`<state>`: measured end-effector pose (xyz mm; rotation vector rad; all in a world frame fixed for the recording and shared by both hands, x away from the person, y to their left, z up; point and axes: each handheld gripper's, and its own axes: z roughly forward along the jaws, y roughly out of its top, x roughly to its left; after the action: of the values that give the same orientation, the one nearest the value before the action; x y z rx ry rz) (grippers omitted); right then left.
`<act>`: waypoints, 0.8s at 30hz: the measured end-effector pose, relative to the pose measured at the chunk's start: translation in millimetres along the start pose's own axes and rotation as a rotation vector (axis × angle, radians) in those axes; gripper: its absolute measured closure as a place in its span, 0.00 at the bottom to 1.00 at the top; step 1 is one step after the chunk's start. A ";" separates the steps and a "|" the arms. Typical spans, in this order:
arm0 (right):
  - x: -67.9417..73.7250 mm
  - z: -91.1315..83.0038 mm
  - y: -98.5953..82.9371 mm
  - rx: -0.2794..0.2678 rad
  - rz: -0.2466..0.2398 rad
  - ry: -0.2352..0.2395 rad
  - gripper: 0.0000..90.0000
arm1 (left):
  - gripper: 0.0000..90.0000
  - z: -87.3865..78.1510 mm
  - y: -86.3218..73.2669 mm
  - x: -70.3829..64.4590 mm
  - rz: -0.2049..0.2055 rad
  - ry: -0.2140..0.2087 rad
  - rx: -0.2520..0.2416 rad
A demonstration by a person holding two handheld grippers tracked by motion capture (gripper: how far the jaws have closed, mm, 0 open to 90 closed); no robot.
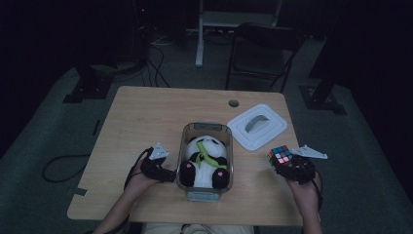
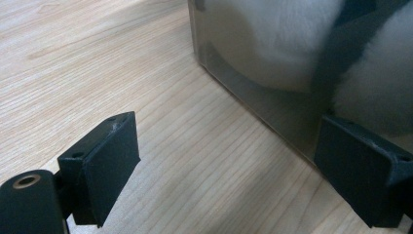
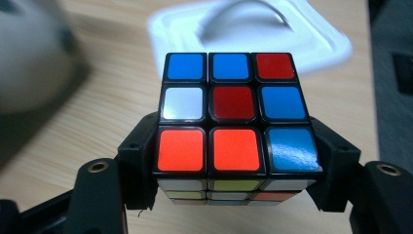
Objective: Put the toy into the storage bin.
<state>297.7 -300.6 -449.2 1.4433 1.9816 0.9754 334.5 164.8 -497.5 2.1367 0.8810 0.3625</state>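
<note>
- Two grippers are at work on a wooden table [image 1: 146, 117], one at each side of a clear container [image 1: 230, 146] that stands near the person's edge of it.
- The container holds a plush panda [image 1: 204, 158], which lies on its back and takes up nearly all the room inside; in the left gripper view its white fur presses against the clear wall [image 2: 253, 92].
- The white lid [image 1: 257, 126] lies flat on the table just beyond and to the right of the container, handle up, so the box is still uncovered.
- The left gripper [image 1: 164, 171] rests low on the table beside the container's left wall. Its jaws stand wide apart and grip nothing; one pad [image 2: 360, 170] sits at or against the foot of that wall, though I cannot tell if it truly touches. It seems placed to steady the box.
- The right gripper [image 3: 234, 161] has its jaws clamped on a puzzle cube [image 3: 234, 109], pinching the lower layer from both sides, and holds it above the table to the right of the container, near the lid.
- Judged from this, the step in hand is carrying the cube toward the container. The next move calls for swinging it left over the rim and finding a gap beside the panda, which leaves little free space; the lid would follow.
</note>
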 end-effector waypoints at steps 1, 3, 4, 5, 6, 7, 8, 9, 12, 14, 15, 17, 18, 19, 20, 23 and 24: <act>3.9 -2.4 5.4 -0.009 -0.014 0.016 0.38 | 0.12 0.2 0.0 0.2 -0.001 -0.001 0.001; 11.9 -7.4 16.1 -0.022 -0.043 0.053 0.38 | 0.12 0.1 -0.1 0.2 0.000 -0.002 0.000; 16.9 -10.6 22.5 -0.033 -0.058 0.077 0.38 | 0.12 0.0 -0.1 0.3 -0.001 -0.003 0.000; 20.1 -12.4 26.4 -0.037 -0.070 0.090 0.38 | 0.12 -0.1 -0.2 0.5 -0.002 -0.005 -0.002; 24.3 -15.0 31.3 -0.043 -0.089 0.103 0.38 | 0.12 -0.4 -0.3 0.5 -0.001 -0.004 -0.001; 29.3 -18.0 37.0 -0.057 -0.102 0.124 0.38 | 0.12 -0.5 -0.3 0.6 0.000 -0.004 0.000; 33.2 -20.2 41.6 -0.063 -0.117 0.142 0.38 | 0.12 -0.6 -0.4 0.9 -0.001 -0.005 0.001; 37.2 -22.1 45.8 -0.070 -0.132 0.155 0.38 | 0.12 -0.6 -0.4 1.0 -0.003 -0.003 0.001; 48.9 -27.2 57.5 -0.088 -0.171 0.206 0.38 | 0.12 -1.3 -0.3 1.3 -0.003 -0.001 0.000; 57.2 -29.8 64.5 -0.098 -0.201 0.238 0.38 | 0.12 -1.8 0.1 1.2 0.000 -0.003 0.001; 60.3 -30.5 67.2 -0.100 -0.211 0.253 0.38 | 0.12 -2.0 0.4 1.1 0.000 -0.003 0.004; 69.5 -32.4 75.5 -0.109 -0.242 0.286 0.38 | 0.12 -2.5 0.7 1.6 0.003 -0.002 0.003; 73.7 -33.0 79.1 -0.113 -0.257 0.299 0.38 | 0.12 -2.6 0.7 1.8 -0.001 -0.003 0.004; 77.8 -33.1 82.5 -0.117 -0.270 0.317 0.38 | 0.12 -2.6 0.6 1.9 -0.003 -0.002 0.006; 82.0 -32.8 85.7 -0.117 -0.278 0.336 0.38 | 0.12 -2.5 0.5 2.0 -0.004 0.000 0.004; 95.5 -30.0 93.2 -0.119 -0.316 0.392 0.38 | 0.12 -2.5 -0.1 2.5 -0.008 -0.018 0.004; 98.7 -29.2 94.8 -0.118 -0.320 0.409 0.38 | 0.12 -2.3 -0.1 2.1 -0.007 -0.025 0.009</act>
<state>301.2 -197.2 -355.1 0.8731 2.3020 1.2866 334.8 167.6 -496.1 2.1411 0.8776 0.3286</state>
